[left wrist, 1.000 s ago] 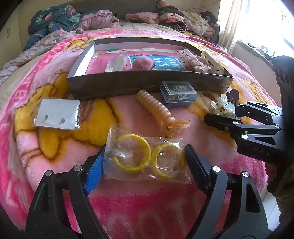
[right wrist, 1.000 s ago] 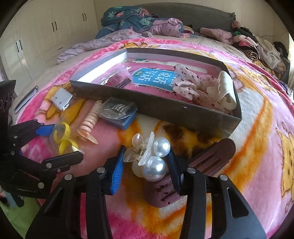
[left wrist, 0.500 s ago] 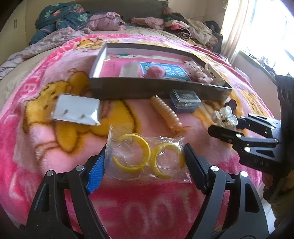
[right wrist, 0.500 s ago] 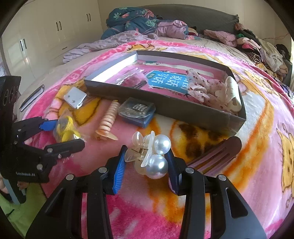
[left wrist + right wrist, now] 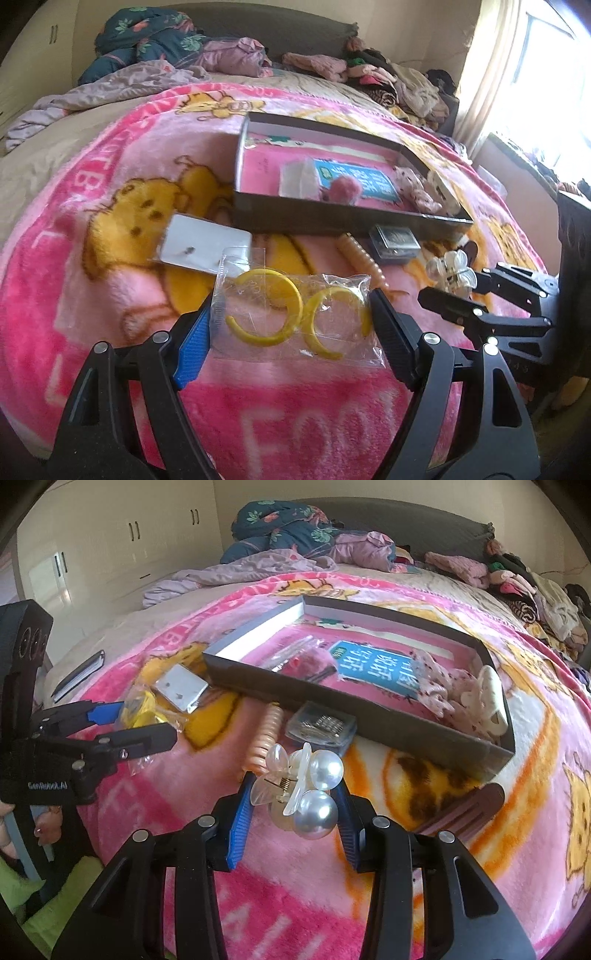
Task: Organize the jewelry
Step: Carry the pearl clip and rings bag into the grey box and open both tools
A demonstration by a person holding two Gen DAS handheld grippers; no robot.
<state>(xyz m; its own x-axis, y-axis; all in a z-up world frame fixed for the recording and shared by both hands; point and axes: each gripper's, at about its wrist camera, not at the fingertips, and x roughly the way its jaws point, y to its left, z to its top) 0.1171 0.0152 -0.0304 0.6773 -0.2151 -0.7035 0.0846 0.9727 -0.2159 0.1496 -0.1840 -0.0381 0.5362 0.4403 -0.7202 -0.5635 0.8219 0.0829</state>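
Observation:
My left gripper (image 5: 291, 325) is shut on a clear bag of yellow hoop earrings (image 5: 295, 314) and holds it above the pink blanket; the bag also shows in the right wrist view (image 5: 144, 709). My right gripper (image 5: 291, 805) is shut on a pearl hair clip (image 5: 303, 786), lifted off the blanket; the clip also shows in the left wrist view (image 5: 450, 273). The dark shallow box (image 5: 369, 723) lies beyond both grippers and holds a blue card, a floral scrunchie (image 5: 443, 686) and a cream claw clip (image 5: 491, 698).
On the blanket in front of the box lie a white earring card (image 5: 203, 243), a peach spiral hair tie (image 5: 266, 734), a small clear case (image 5: 321, 727) and a brown hair comb (image 5: 465, 808). Clothes are piled at the bed's far end.
Both grippers have risen and pulled back from the box, each carrying its item. The view has swung so the box sits farther away and to the right.

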